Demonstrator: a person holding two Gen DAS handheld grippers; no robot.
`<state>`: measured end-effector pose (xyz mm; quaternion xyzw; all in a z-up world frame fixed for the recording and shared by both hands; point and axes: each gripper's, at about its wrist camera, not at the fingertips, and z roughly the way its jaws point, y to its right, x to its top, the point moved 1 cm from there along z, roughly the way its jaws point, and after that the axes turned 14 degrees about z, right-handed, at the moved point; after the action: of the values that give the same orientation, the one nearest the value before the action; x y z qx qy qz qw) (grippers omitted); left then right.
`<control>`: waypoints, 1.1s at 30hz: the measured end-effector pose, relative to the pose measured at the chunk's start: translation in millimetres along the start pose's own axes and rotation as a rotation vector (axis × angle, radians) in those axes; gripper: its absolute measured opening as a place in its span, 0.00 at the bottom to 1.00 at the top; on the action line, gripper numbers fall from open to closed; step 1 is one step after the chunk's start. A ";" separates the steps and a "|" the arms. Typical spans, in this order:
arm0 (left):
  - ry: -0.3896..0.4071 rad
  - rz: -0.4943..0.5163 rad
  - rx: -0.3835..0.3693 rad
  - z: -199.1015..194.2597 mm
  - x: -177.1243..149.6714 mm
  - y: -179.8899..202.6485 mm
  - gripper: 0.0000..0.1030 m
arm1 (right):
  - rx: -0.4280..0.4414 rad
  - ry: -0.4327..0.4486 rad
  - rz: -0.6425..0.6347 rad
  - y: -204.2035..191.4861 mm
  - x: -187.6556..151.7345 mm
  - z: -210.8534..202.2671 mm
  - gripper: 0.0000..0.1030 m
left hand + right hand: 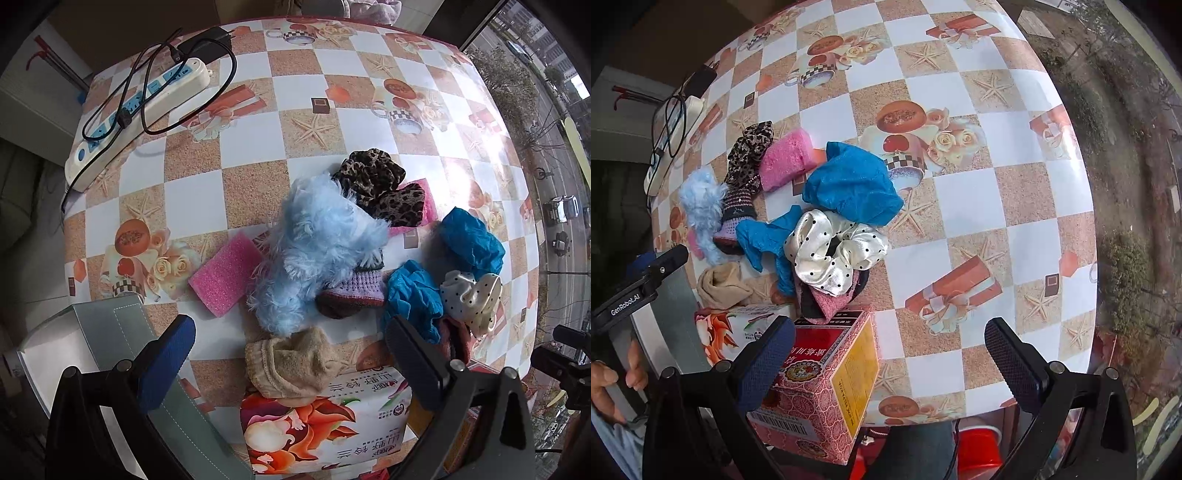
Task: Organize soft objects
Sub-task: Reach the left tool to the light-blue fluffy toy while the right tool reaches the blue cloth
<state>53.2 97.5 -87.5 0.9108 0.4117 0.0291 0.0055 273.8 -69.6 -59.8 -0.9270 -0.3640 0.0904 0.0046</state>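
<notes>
A pile of soft things lies on the checkered table (258, 155): a fluffy light-blue piece (317, 243), a leopard-print scrunchie (376, 184), two pink sponges (225, 273) (786, 158), a purple knitted piece (351, 291), blue crumpled cloth (469, 236) (849, 184), a white polka-dot scrunchie (472, 299) (834, 254) and a beige sock (291, 362) (720, 284). My left gripper (291, 354) is open and empty above the beige sock. My right gripper (890, 354) is open and empty, near the table's front edge.
A flowered tissue pack (325, 424) lies under the sock's edge. A red patterned box (820, 387) stands at the front edge. A grey box (107, 332) sits at the left. A power strip (140, 110) with black cables lies at the far left.
</notes>
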 end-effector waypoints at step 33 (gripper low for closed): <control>-0.024 0.087 -0.021 62.9 32.9 -1.9 0.27 | -0.001 -0.093 0.022 -52.0 78.7 93.7 0.66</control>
<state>77.1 124.4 -148.7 0.9281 0.3711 0.0225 0.0188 279.3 16.5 -161.1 -0.9257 -0.3536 0.1334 -0.0137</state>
